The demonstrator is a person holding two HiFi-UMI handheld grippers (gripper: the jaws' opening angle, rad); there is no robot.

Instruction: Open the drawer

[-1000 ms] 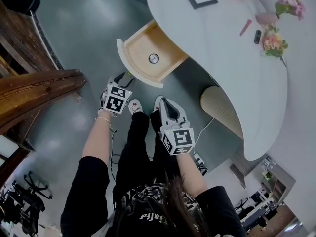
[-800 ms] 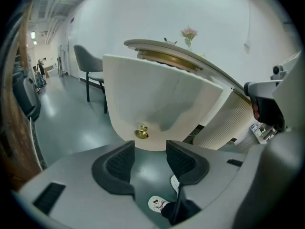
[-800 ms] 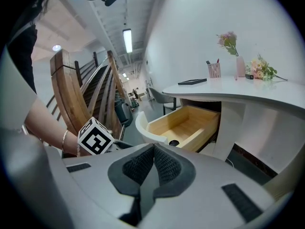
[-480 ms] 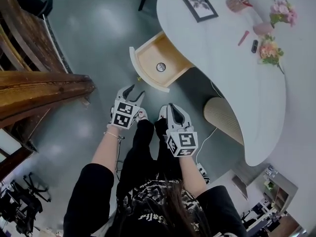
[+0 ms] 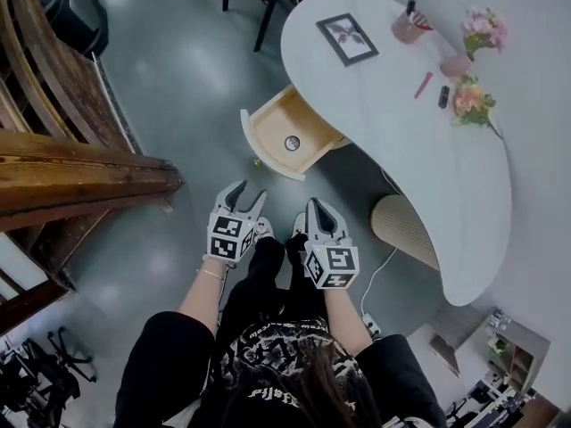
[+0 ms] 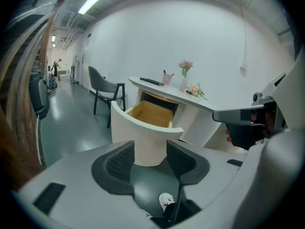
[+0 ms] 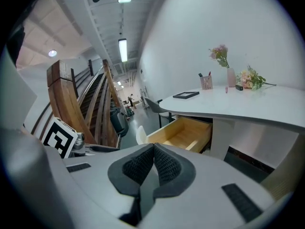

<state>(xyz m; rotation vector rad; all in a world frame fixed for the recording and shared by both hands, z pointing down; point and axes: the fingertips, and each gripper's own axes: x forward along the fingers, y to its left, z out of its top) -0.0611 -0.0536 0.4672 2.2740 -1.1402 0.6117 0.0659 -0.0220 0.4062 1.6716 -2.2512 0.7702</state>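
The drawer stands pulled out from under the white desk; its curved white front faces me and its wooden inside holds a small round object. My left gripper is open and empty, a short way in front of the drawer front, apart from it. In the left gripper view the drawer shows beyond the spread pads. My right gripper is beside it, shut on nothing. The right gripper view has the drawer ahead of the closed pads.
On the desk lie a picture frame, a pink cup and flowers. A ribbed beige desk base is at the right. A wooden staircase fills the left. A chair stands beyond the drawer.
Both grippers and the person have drawn back from the drawer, which stays open. The left gripper, close to the drawer front before, is now farther from it.
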